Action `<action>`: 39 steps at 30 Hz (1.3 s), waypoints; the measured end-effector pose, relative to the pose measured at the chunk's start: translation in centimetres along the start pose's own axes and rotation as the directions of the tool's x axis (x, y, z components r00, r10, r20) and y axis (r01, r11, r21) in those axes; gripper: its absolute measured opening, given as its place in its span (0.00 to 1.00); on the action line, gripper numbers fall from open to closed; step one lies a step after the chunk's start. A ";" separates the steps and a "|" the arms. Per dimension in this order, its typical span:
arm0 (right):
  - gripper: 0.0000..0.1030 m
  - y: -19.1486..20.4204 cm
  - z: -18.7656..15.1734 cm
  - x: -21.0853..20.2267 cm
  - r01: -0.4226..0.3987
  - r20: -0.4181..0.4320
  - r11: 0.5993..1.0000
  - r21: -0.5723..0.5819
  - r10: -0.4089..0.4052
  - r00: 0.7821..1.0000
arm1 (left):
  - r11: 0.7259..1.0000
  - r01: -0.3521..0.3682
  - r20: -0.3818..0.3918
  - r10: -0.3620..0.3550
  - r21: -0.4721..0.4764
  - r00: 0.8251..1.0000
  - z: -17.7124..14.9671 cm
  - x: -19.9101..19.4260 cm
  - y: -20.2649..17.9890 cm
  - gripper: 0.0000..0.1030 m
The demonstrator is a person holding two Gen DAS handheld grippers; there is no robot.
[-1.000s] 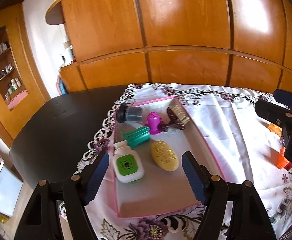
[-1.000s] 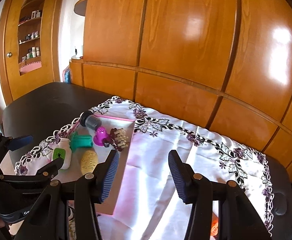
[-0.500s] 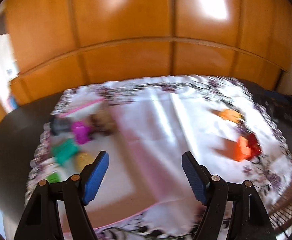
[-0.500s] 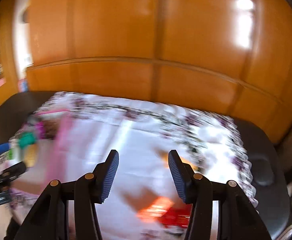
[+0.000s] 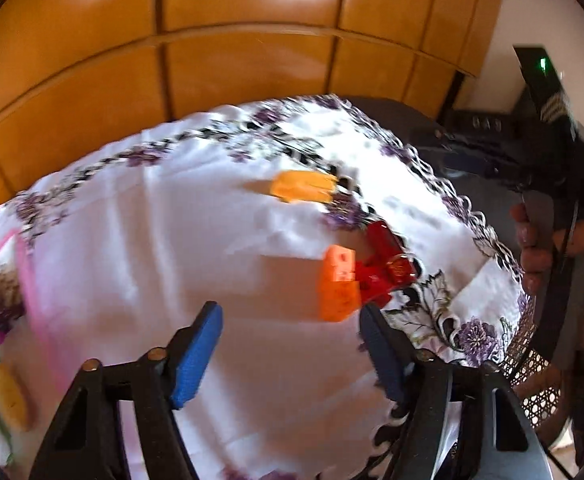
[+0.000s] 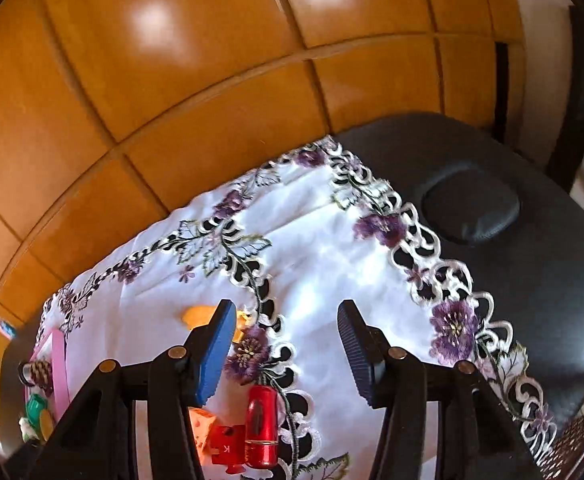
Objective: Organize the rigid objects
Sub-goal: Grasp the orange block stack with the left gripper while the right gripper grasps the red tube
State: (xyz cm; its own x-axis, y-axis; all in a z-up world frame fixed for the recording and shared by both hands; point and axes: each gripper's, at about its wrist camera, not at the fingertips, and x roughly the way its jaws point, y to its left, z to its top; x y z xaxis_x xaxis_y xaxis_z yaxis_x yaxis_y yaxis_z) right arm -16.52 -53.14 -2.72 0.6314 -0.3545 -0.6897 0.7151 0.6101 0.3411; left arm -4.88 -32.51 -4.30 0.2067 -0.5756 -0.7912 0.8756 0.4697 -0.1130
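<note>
Both tools stand apart and empty: the left gripper [image 5: 289,346], whose jaws have just been closing a little, hangs just short of the orange block [image 5: 338,288] touching the red piece [image 5: 384,266], and the right gripper [image 6: 285,354] hovers above the red cylinder [image 6: 261,426] on the tablecloth [image 5: 151,240]. Closing from this tilt could nudge the block into its red neighbour or snag the cloth. A second ago both cameras faced the pink tray [image 5: 27,280], now at the left edge
</note>
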 end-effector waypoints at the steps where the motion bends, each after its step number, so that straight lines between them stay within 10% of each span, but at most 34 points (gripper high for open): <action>1: 0.52 -0.1 0.0 0.1 0.001 -0.008 1.000 0.003 -0.001 1.000 | 1.000 0.015 -0.010 -0.015 0.008 1.000 0.2 0.6 -0.4 0.63; 8: 0.52 0.4 -0.2 0.7 0.011 -0.035 1.000 -0.020 -0.012 0.999 | 0.999 0.032 -0.068 -0.032 0.011 0.997 1.1 5.4 -1.9 0.58; 11: 0.52 0.4 -0.2 0.9 0.011 -0.048 1.000 -0.026 -0.013 0.999 | 1.000 -0.001 -0.091 0.000 -0.016 0.996 0.7 6.9 -1.2 0.23; 21: 0.52 0.6 -0.4 1.6 0.025 -0.078 0.999 -0.039 -0.028 0.997 | 0.985 -0.130 -0.062 0.124 -0.110 0.990 -3.4 4.0 4.1 0.20; 39: 0.52 3.1 -2.1 4.3 -0.020 -0.230 0.987 -0.157 -0.017 0.973 | 0.983 -0.141 0.009 0.143 -0.122 0.990 -4.7 3.1 4.8 0.20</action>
State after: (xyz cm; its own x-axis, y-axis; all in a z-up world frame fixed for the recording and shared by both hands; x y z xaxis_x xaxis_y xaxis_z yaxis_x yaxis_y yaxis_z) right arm -12.25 -51.27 -5.94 0.5334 -0.1925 -0.8236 0.6464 0.7208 0.2502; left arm -2.10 -28.86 -10.15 0.3334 -0.5087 -0.7938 0.7780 0.6239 -0.0731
